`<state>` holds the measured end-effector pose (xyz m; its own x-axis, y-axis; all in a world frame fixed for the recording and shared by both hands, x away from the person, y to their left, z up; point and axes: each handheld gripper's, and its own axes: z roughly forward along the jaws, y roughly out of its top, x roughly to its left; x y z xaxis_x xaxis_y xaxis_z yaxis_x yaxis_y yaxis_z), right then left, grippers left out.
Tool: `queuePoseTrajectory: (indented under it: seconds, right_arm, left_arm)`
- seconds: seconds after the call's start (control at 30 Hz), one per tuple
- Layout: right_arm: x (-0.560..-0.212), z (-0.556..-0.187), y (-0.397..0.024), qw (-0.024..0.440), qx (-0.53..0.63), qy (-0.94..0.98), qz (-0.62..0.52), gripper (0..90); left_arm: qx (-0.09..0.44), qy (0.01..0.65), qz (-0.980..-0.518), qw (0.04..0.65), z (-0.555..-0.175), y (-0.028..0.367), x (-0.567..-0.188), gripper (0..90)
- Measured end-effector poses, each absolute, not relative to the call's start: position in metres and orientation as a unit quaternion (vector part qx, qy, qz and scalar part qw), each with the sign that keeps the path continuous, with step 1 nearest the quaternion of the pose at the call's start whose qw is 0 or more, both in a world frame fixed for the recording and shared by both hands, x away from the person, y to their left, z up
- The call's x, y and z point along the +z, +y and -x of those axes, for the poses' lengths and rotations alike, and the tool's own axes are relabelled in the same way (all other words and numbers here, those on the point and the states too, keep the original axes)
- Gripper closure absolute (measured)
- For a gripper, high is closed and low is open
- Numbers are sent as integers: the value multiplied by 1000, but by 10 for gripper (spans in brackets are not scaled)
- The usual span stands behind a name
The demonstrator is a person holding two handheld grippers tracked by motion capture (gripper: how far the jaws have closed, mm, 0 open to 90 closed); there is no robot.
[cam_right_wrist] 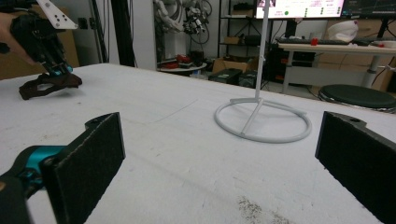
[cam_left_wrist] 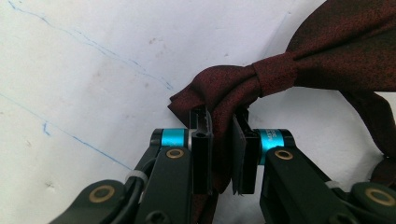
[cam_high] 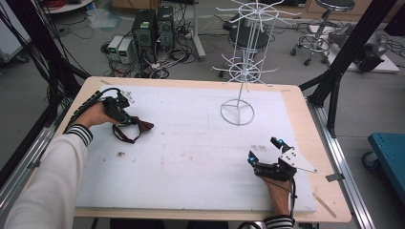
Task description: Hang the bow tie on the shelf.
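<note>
A dark red bow tie (cam_high: 137, 127) with a strap loop lies on the white mat at the left. My left gripper (cam_high: 125, 114) is shut on one wing of the bow tie (cam_left_wrist: 224, 88), the cloth pinched between the two pads (cam_left_wrist: 201, 154). In the right gripper view the bow tie (cam_right_wrist: 46, 85) lies far off at the left under the other hand's gripper. My right gripper (cam_high: 264, 152) rests near the front right of the mat, jaws wide open with nothing between them. A white wire display stand (cam_high: 244, 71) rises behind the middle of the mat, its ring base (cam_right_wrist: 261, 122) ahead of my right gripper.
The white foam mat (cam_high: 191, 143) covers a wooden table (cam_high: 305, 109). Black frame posts (cam_high: 351, 47) flank the table. Computers and cables (cam_high: 150, 33), stools (cam_high: 329, 19) and a blue cart (cam_high: 389, 152) stand on the floor around.
</note>
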<state>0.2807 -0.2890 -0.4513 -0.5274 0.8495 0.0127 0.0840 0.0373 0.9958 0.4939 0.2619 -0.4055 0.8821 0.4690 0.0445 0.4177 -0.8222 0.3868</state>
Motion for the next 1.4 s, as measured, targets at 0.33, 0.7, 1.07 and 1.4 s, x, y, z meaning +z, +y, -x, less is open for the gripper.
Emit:
queuePoseTrajectory:
  seconds: [0.33, 0.7, 1.07, 1.4]
  right_arm:
    - [-451, -281, -289, 326, 589, 645, -361, 7]
    - [-451, -281, -290, 322, 593, 645, -359, 7]
    - [-450, -283, -290, 310, 594, 649, -360, 7]
    - [-438, -288, -293, 271, 604, 658, -358, 7]
  left_arm:
    - [75, 249, -943, 208, -481, 263, -403, 803]
    - [97, 258, -932, 235, -464, 262, -374, 804]
    - [98, 262, -923, 265, -453, 258, -358, 805]
    - [101, 270, -908, 304, -433, 248, -340, 805]
